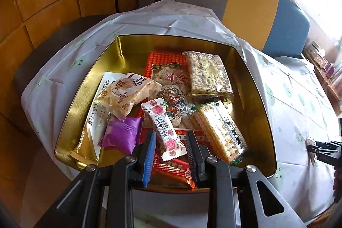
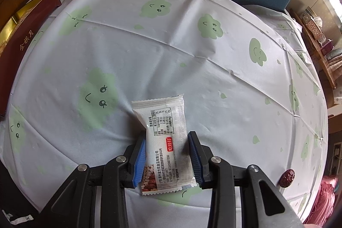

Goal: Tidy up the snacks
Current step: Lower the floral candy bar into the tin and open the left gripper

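Note:
A gold tin [image 1: 70, 112] on the table holds several wrapped snacks: a rose-print bar [image 1: 162, 125], a purple packet [image 1: 121, 134], a wafer pack [image 1: 222, 131], a rice-cake pack [image 1: 208, 75] and a red bag [image 1: 166, 69]. My left gripper [image 1: 170, 138] is open over the tin, its fingers either side of the rose-print bar's near end. My right gripper [image 2: 167, 142] is open around a white snack packet [image 2: 164, 138] lying on the tablecloth; the fingers [image 2: 140, 155] stand close to the packet's sides. The right gripper also shows at the right edge of the left wrist view [image 1: 320, 149].
The table wears a white cloth with green cloud faces [image 2: 203, 52]. A red date [image 2: 287, 177] lies near the table's right edge. The tin's dark red outer wall [image 2: 25, 40] stands at the left. Chairs [image 1: 252, 10] stand behind the table.

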`<action>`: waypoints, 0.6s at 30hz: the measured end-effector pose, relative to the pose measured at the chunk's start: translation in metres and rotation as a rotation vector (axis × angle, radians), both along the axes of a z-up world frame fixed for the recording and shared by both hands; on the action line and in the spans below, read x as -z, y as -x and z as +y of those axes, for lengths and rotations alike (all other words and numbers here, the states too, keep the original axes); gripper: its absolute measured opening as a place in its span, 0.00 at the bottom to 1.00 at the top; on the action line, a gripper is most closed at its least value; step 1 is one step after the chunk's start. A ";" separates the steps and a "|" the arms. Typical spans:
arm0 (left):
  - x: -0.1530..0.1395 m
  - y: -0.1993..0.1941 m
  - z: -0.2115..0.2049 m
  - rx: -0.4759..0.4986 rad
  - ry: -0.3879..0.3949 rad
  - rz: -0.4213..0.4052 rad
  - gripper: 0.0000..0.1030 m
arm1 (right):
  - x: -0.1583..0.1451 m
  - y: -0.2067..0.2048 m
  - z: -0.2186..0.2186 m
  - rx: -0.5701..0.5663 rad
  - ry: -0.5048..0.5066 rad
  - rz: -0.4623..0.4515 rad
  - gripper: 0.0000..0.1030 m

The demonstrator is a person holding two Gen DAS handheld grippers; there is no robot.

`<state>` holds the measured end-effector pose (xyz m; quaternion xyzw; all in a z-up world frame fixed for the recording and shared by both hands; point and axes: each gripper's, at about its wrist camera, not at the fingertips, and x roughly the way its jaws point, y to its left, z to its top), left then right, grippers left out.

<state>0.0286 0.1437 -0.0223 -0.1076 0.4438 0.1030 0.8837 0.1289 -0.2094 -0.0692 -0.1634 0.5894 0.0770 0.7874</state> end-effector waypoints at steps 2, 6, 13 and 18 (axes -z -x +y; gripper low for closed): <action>-0.001 0.003 0.000 0.001 -0.005 -0.004 0.28 | 0.000 0.001 0.001 0.003 -0.001 -0.001 0.35; -0.003 0.009 0.002 -0.006 -0.009 -0.012 0.29 | -0.001 0.002 0.000 0.012 -0.011 0.001 0.35; -0.005 0.015 0.007 -0.021 -0.017 -0.024 0.29 | -0.002 -0.002 -0.009 0.043 -0.043 0.010 0.34; -0.005 0.017 0.014 -0.037 -0.020 -0.030 0.29 | -0.001 -0.007 -0.013 0.065 -0.049 0.024 0.34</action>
